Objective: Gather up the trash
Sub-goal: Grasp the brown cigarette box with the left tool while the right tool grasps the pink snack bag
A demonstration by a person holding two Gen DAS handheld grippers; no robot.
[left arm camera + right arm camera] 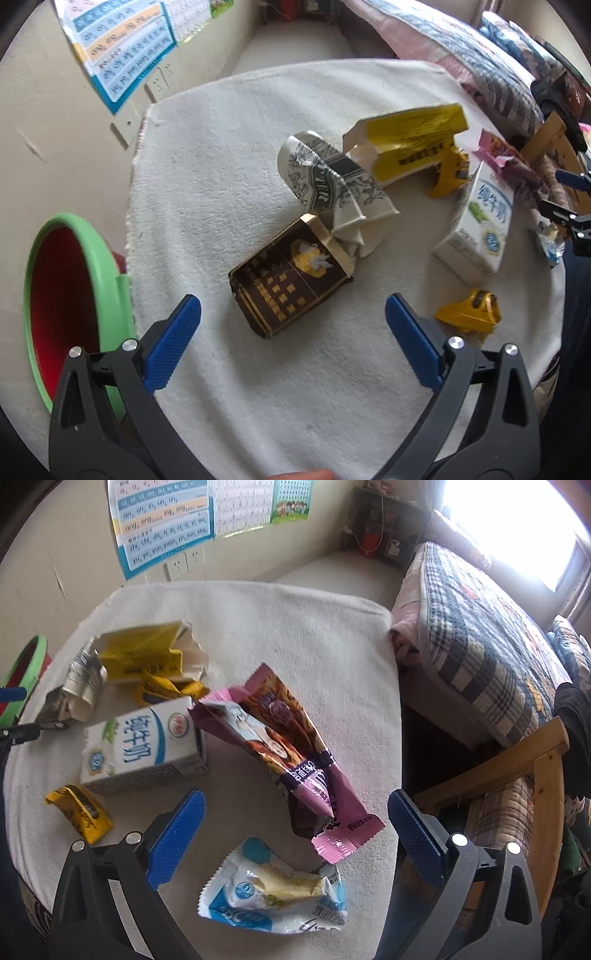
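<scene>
While both tools hang above the white-clothed surface [229, 155], the left hand-held gripper [293, 314] stands wide open and empty, its blue fingers [173, 343] spread to either side of a dark brown cigarette pack [288, 277] lying just ahead of it. Beyond that pack: a crumpled white-and-black printed carton [332, 184], then a torn yellow carton [413, 144] further ahead and to the right. Right of this gripper: a gold wrapper [469, 314] close by, a white milk carton [480, 225] lying on its side further out. Left of it, off the surface edge: a red bin with a green rim [40, 251]. The right hand-held gripper [295, 808] is likewise wide open, holding nothing. Just ahead of it, between the fingers: a pink-and-purple snack wrapper [295, 753]. Below it, nearer the camera: a blue-and-white wrapper [273, 890]. To its left: the milk carton [136, 746] and a small yellow wrapper [79, 812]. To its right: a bed with a plaid quilt [480, 627].
</scene>
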